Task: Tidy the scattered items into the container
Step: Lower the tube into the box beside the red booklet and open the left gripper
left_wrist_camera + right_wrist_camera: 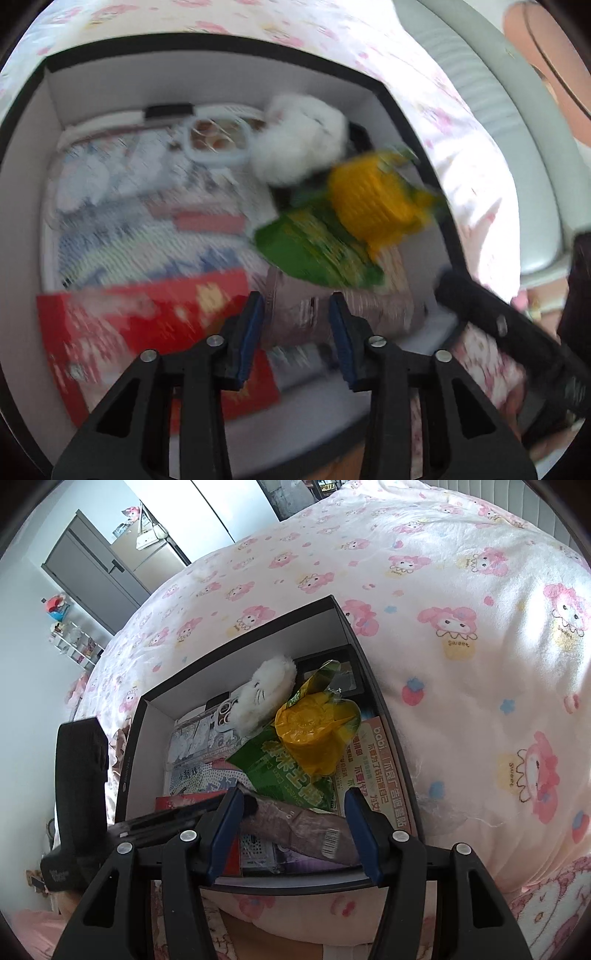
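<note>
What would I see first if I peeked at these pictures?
A bright yellow-and-green snack packet sits on top inside the black box, with a fluffy white toy just behind it. The box rests on a bedcover printed with pink cartoon characters.

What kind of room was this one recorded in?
Most likely a bedroom. The box sits on a bed with a pink cartoon-print quilt, a grey door stands behind it, and a small shelf of trinkets hangs on the wall.
</note>
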Demonstrator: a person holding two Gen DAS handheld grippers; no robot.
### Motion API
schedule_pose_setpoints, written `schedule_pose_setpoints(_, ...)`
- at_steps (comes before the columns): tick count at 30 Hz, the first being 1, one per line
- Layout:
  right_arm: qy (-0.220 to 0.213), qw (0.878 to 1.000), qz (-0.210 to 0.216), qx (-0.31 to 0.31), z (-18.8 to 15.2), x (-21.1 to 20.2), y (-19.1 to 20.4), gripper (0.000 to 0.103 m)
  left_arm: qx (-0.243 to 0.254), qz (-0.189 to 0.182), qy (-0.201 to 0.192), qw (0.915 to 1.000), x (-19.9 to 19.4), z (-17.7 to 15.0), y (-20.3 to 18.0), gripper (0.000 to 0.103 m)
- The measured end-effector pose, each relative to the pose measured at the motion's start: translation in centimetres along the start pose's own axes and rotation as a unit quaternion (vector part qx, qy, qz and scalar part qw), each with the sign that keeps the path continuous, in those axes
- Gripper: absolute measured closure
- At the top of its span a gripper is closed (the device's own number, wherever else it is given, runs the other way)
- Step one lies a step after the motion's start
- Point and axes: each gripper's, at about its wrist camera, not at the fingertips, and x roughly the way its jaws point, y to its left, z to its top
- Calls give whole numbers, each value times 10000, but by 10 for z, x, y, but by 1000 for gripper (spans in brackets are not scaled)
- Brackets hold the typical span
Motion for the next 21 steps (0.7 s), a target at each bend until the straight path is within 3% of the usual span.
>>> schedule_pose_setpoints(5, 5, 10000, -39, 31, 2, -1, -7, 49, -158, -145, -43, 9998, -11, -12, 9, 69)
schedule_pose_setpoints(11, -35, 9999, -95, -67, 7, 1, -5, 49, -343, 164, -469, 9982, -20, 12, 18, 69)
schedule_pose_setpoints(14, -115, 9994, -288, -127, 5, 4, -6, 49, -285, 461, -257, 9982, -5, 14, 17, 69)
schedule_pose_setpoints(17, 26, 9996, -251, -115, 4, 8, -8, 49, -243, 105, 109, 9996, 4, 5, 14, 71)
schedule_pose_setpoints(21, -93, 9998, -128, -112, 3, -1, -9, 49, -159, 33, -122, 9998, -11, 2, 14, 71)
